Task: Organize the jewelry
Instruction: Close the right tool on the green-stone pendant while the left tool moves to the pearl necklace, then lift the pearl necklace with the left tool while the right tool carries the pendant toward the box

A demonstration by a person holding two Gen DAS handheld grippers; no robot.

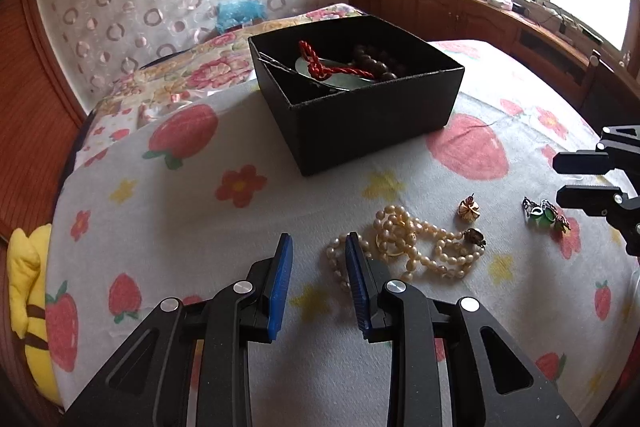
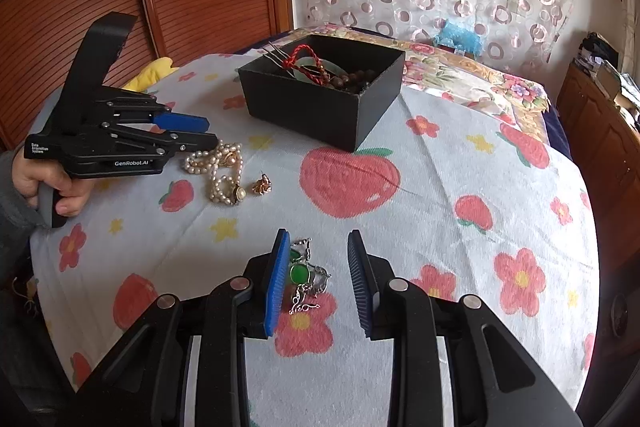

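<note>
Strawberry-print cloth point(image 1: 160, 227) bears pearl necklace point(image 1: 416, 243) beside black box point(image 1: 360, 115)

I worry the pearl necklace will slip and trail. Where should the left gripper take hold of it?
Probably at the bunched middle of the pearl necklace, where several strands overlap around a gold ring. Come from above, jaws astride the heap: it lies flat on the bedspread, so one outer loop would let the rest dangle.

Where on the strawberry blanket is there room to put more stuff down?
Bare blanket lies right of the black box and right of the right gripper. It is crowded near the pearl necklace, gold earring, green bracelet and left gripper.
</note>
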